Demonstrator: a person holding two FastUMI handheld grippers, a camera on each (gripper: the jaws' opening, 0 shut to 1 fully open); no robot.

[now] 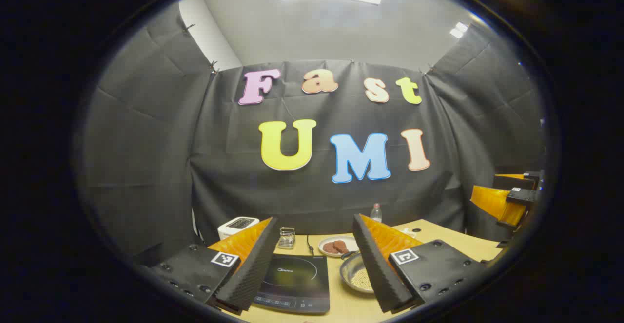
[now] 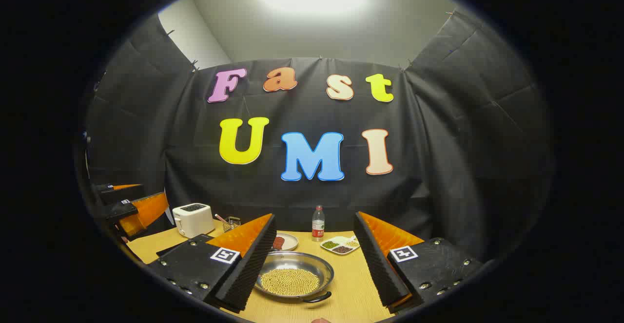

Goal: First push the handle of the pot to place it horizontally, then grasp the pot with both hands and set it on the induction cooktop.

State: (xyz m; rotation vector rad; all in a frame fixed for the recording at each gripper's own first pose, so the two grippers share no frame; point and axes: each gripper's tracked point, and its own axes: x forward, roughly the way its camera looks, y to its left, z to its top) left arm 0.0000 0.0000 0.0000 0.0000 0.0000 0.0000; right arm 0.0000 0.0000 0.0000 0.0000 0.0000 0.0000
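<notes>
Standing apart: pot [image 2: 295,275], cooktop [image 1: 295,281], toaster [image 2: 193,219], perhaps unobstructed.

1. A white two-slot toaster [image 2: 193,219] stands at the far left of the light wooden table [image 2: 355,284], close to the booth's black cloth wall.
2. A small wire rack [image 1: 287,237] sits just right of the toaster.
3. A round white plate with dark brown patties [image 1: 338,246] lies further right, mid-table.
4. A clear plastic bottle with a red cap and red label [image 2: 318,223] stands upright at the back edge.
5. A white divided dish holding green and dark beans [image 2: 340,245] lies just right of the bottle.
6. A black power cord [image 1: 309,245] runs across the tabletop between the rack and the plate.
</notes>
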